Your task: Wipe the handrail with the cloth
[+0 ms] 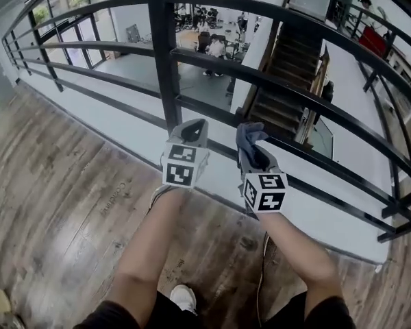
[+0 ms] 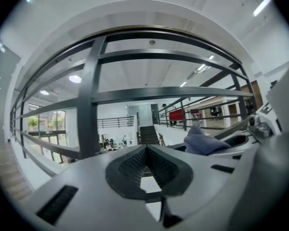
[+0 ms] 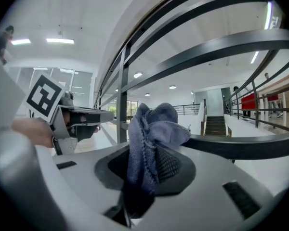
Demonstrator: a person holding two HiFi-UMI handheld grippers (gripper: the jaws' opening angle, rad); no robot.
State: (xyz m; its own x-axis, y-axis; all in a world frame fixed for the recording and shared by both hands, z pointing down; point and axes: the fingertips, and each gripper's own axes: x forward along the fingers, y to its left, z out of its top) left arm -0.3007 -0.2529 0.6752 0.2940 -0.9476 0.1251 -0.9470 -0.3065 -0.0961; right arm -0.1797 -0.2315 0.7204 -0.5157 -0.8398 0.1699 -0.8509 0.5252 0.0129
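The black metal handrail [image 1: 274, 9] has several horizontal bars and an upright post [image 1: 166, 60]. My right gripper [image 1: 253, 148] is shut on a blue-grey cloth [image 1: 248, 136], which bunches up out of the jaws [image 3: 154, 124]. The cloth sits right at one of the low bars [image 3: 241, 146], just right of the post; I cannot tell if it touches. My left gripper [image 1: 194, 131] hangs beside it, to the left, near the foot of the post [image 2: 89, 105]. Its jaws [image 2: 147, 149] are shut with nothing in them. The cloth [image 2: 202, 141] also shows in the left gripper view.
A wooden plank floor [image 1: 61, 197] runs up to the white ledge [image 1: 123, 125] under the railing. The person's knees and a white shoe [image 1: 183, 297] are at the bottom, with a thin cable [image 1: 262, 279] on the floor. Beyond the bars are a staircase [image 1: 288, 81] and people on the lower floor [image 1: 212, 46].
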